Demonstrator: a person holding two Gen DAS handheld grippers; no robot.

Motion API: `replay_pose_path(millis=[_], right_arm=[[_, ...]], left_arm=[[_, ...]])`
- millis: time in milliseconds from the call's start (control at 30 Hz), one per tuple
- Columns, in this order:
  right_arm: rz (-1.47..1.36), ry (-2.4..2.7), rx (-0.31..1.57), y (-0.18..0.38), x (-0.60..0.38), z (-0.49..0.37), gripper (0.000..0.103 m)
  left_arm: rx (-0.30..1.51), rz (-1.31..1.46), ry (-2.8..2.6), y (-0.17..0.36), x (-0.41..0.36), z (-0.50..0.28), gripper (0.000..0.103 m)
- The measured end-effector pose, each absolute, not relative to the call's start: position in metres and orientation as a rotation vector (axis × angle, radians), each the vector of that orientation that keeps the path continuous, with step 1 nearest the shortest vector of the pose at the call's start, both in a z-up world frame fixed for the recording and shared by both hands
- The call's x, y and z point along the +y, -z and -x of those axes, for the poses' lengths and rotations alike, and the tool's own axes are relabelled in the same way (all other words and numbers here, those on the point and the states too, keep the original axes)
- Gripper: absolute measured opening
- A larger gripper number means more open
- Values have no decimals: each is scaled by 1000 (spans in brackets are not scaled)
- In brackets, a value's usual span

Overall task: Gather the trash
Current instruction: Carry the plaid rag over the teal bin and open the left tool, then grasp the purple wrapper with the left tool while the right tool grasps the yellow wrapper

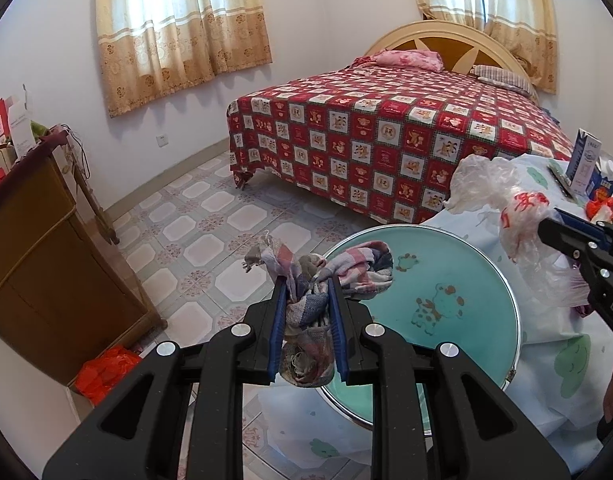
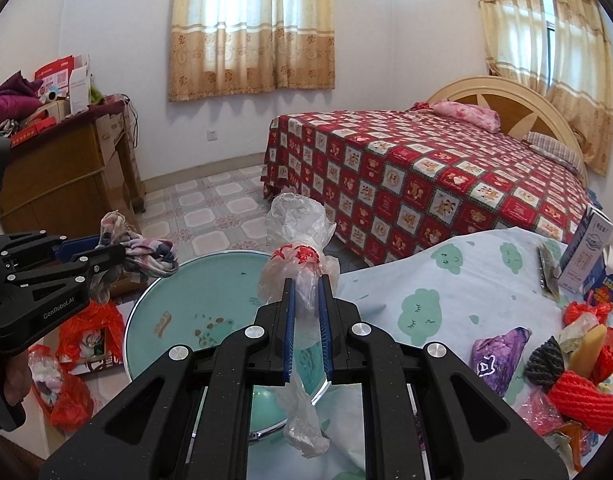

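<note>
My left gripper (image 1: 307,282) is shut on a crumpled plaid rag (image 1: 306,308), which hangs between its blue pads above the round teal stool (image 1: 466,280). From the right wrist view that same left gripper (image 2: 124,250) sits at the left edge with the rag (image 2: 146,254) bunched at its tips. My right gripper (image 2: 305,280) is shut on a clear plastic bag with red print (image 2: 296,256), held over the stool (image 2: 210,280); the bag trails down below the pads. In the left wrist view the right gripper (image 1: 542,230) enters from the right with the plastic bag (image 1: 522,216).
A table with a cloud-print cloth (image 2: 446,280) carries a milk carton (image 2: 586,252), a purple wrapper (image 2: 498,356), red mesh (image 2: 582,404) and other scraps. Red bags lie in a box on the floor (image 2: 86,332). A wooden cabinet (image 1: 46,260) and a bed (image 1: 386,140) stand beyond.
</note>
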State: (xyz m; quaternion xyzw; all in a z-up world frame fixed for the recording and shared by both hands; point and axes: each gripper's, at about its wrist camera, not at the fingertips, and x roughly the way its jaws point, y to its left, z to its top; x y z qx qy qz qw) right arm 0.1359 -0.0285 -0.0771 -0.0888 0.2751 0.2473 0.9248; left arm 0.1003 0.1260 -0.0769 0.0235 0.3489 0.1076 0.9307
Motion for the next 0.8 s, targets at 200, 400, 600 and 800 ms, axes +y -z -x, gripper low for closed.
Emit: replay_pose_path(millis=[200,400,600,800], right_arm=[[190,-526,575,81,-23,-136,19],[173,-501,572,86,-31,-135,48],[148,-442,581,79,-59,-124,49],[128,-268,579,73,-146,-71,49]], left_arm=[[716,-36,-198,76,128,-99,28],[711,-34,-145,80,115,-98,54],[744,-53,-118,93,99,-97,61],[776,-39,-83,107,75,-83,65]])
